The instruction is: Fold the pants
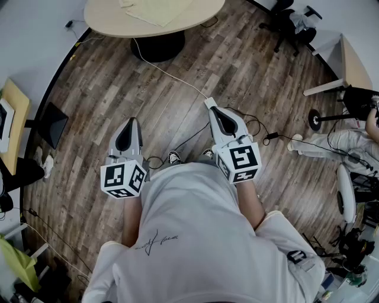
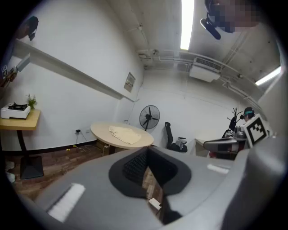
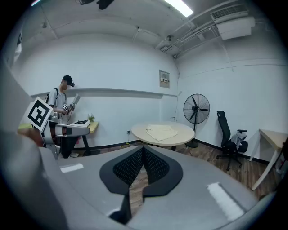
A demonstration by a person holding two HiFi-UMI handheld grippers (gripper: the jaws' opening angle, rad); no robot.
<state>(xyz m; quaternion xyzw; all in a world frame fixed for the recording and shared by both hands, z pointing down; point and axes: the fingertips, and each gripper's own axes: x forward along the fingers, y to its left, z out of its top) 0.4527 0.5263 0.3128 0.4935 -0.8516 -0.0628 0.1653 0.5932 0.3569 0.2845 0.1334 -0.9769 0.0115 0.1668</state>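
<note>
Straight ahead of you, well apart from both grippers across bare wooden floor [image 1: 195, 65], the pants [image 1: 157, 9] lie flat on the round table [image 1: 112, 21], roughly between the lines your two hands point along. Your left gripper [image 1: 129, 122] has its jaws slightly apart with nothing between them, and your right gripper [image 1: 211, 107], whose tip reaches a little further forward, has its jaws closed and empty. You need to close that distance first, since the pants' long axis is hard to judge from here.
</note>
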